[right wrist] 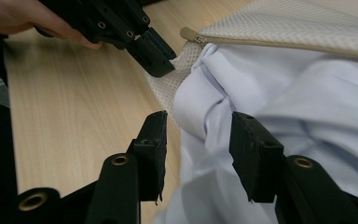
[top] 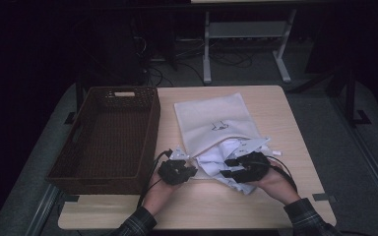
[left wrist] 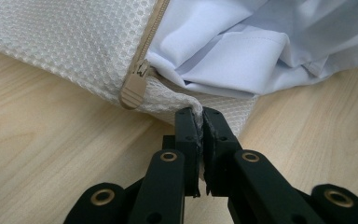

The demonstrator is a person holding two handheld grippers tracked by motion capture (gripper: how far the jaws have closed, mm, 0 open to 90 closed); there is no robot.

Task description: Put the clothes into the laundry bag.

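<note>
The whole worktop [top: 285,128] is seen from a fixed camera up high, tilted forward and down. Each gripper view is shot real close, low along its own fingers. The mesh laundry bag [left wrist: 74,42] corner with white cloth [right wrist: 279,88] is shared by all three.

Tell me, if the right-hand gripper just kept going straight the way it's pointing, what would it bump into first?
Most likely the pale blue-white folded cloth spilling from the white mesh zip bag. The right gripper has open jaws, with the cloth lying between them and just ahead. Depth is hard to judge.
</note>
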